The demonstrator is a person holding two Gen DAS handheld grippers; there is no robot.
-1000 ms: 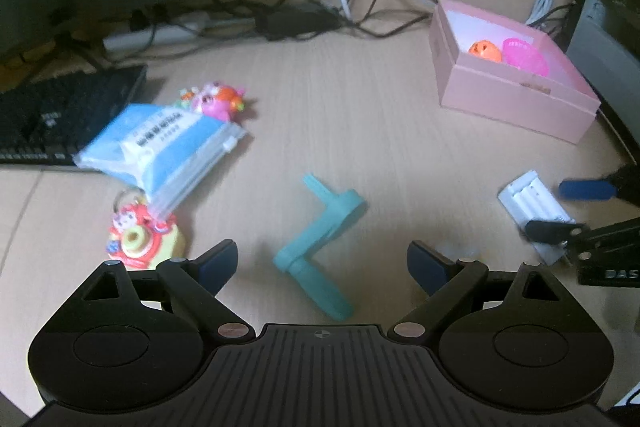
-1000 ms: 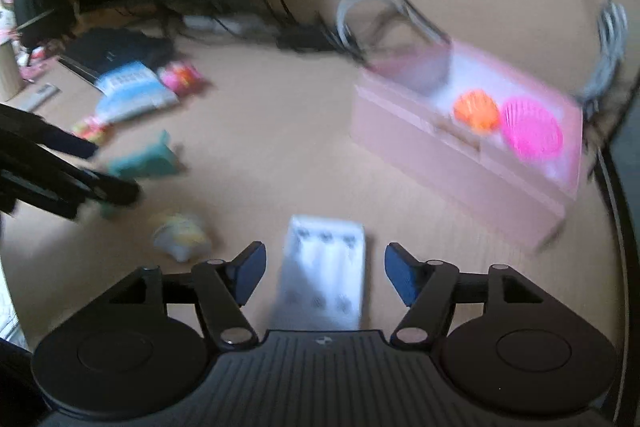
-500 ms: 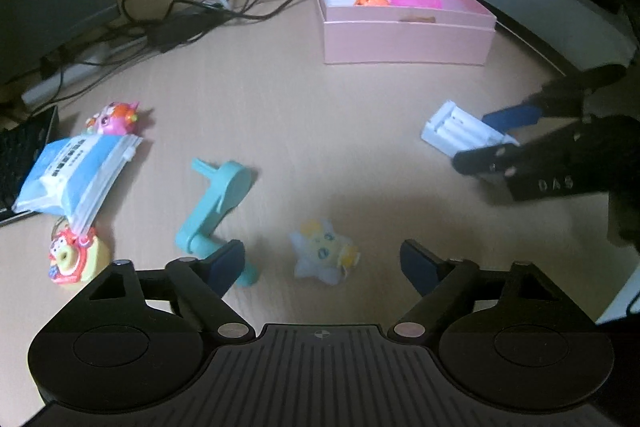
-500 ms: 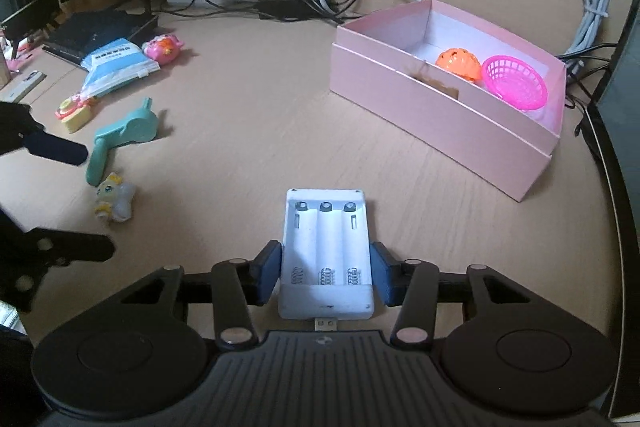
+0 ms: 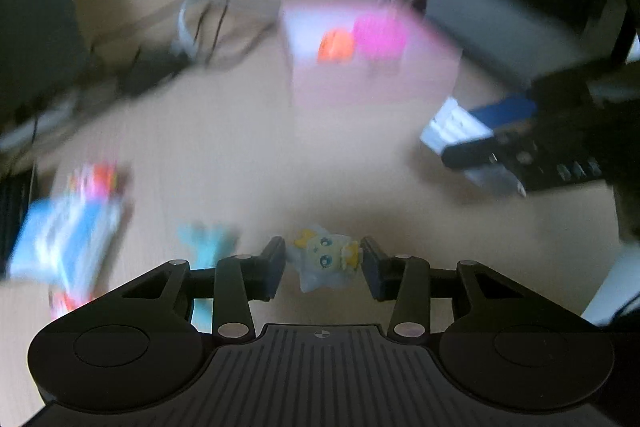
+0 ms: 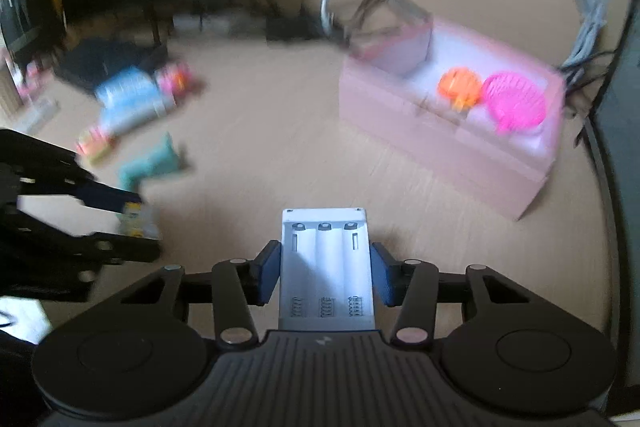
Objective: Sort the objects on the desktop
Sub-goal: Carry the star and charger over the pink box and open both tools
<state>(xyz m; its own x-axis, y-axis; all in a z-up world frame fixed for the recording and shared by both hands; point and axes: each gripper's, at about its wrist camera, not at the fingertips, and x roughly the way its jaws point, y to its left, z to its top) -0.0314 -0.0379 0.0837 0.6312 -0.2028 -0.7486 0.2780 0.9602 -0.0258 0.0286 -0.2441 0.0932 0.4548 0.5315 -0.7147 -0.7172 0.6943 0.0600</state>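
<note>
Pinching star toy (image 5: 323,261), battery holder (image 6: 326,267).

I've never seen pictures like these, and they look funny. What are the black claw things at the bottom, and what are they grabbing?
Each black claw is a grabbing tool that a person holds, one per hand, with a camera on it looking along its two fingers. One picture comes from each tool. The left tool pinches a small star toy. The right tool is closing on a white battery case. On the desk sit a pink box, a teal toy and a blue packet.
</note>
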